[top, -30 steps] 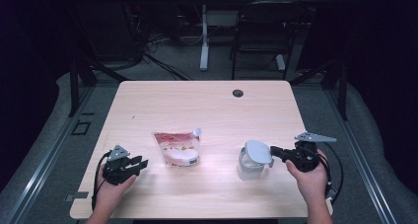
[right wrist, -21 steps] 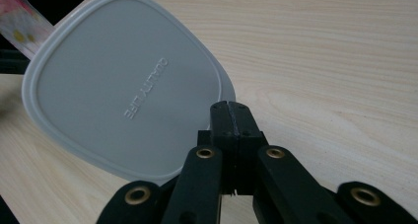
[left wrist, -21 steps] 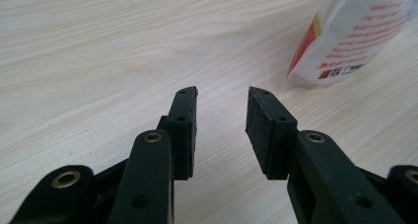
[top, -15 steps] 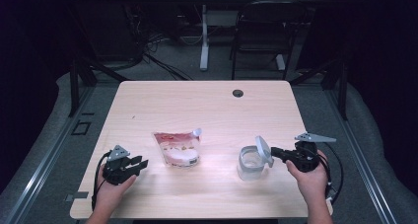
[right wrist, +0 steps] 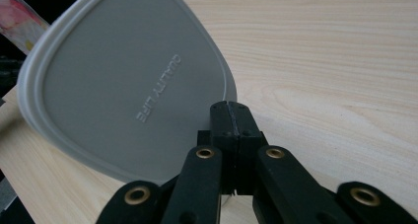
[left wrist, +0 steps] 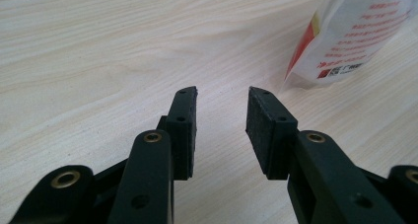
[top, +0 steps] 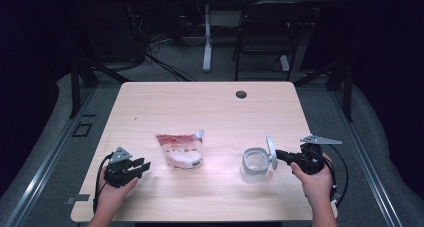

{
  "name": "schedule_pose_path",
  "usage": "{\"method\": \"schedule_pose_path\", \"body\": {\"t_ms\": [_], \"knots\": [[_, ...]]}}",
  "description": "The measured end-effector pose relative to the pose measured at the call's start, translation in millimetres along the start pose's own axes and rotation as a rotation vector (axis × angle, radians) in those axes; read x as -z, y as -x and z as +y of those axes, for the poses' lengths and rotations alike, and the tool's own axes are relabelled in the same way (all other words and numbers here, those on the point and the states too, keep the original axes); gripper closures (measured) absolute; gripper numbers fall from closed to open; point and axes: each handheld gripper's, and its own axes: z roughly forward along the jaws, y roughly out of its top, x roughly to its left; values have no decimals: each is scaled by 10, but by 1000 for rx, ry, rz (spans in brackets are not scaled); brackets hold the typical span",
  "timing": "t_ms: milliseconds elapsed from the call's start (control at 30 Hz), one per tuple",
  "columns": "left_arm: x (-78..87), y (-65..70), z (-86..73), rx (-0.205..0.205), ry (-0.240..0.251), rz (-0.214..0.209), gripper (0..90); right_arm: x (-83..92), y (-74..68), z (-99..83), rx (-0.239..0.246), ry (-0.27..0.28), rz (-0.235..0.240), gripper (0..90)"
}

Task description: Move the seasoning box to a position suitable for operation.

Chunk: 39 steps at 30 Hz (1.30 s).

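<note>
Left tongs (top: pixel 141 166) agape, right tongs (top: pixel 278 155) clamped

My left gripper (top: pixel 141 165) and right gripper (top: pixel 278 155) are matte black; each carries a grey three-cornered plate on top and trails a black cable; the arms of the jaws show brass-ringed pivot holes and small dark screw holes; the pads (left wrist: pixel 262 125) are flat, rough black blocks; my forearms are bare, no sleeves.

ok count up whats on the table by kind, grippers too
pouch: 1
clear container: 1
grey lid, pinched on edge by the right gripper: 1
grippers: 2, counting the open left gripper
Total: 5
</note>
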Motion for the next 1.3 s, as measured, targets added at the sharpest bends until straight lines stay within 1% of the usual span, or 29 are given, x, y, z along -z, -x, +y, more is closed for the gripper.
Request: {"method": "schedule_pose_path", "body": {"t_ms": [133,200,267,333,500,567,667,733,833,933,1000,1033,1100,1200,1267,1300], "knots": [[-1,1,0,1,0,0,652,-21,60,-31,-29,-6,15,900],[1,2,1,3,1,1,651,-26,80,-45,-47,1,29,900],[1,1,0,3,1,1,652,-18,85,-44,-47,2,23,900],[1,2,0,3,0,0,652,-9,82,-40,-41,6,8,900],[2,3,1,-2,-2,-1,652,-10,75,-42,-35,5,-2,900],[2,2,1,-1,-1,-1,652,-11,70,-42,-26,-1,-13,900],[0,2,1,1,0,0,652,-9,48,-43,-5,-7,-56,900],[2,1,4,3,0,0,651,-4,38,-44,7,-9,-67,900],[2,1,8,5,4,0,649,11,28,-64,12,-5,-80,900],[8,-3,21,1,3,-3,645,21,31,-113,7,-9,-98,889],[8,-2,26,-2,12,-2,643,23,36,-161,9,-17,-112,885],[10,3,28,3,16,-1,642,24,35,-188,14,-25,-129,881],[16,3,33,1,19,-2,640,28,29,-236,18,-35,-136,873],[18,8,37,4,25,-1,638,26,5,-291,43,-57,-172,869],[21,8,40,-1,24,0,636,29,-11,-318,50,-69,-173,860],[22,8,41,-2,24,0,636,20,-19,-336,48,-62,-171,849]]}}
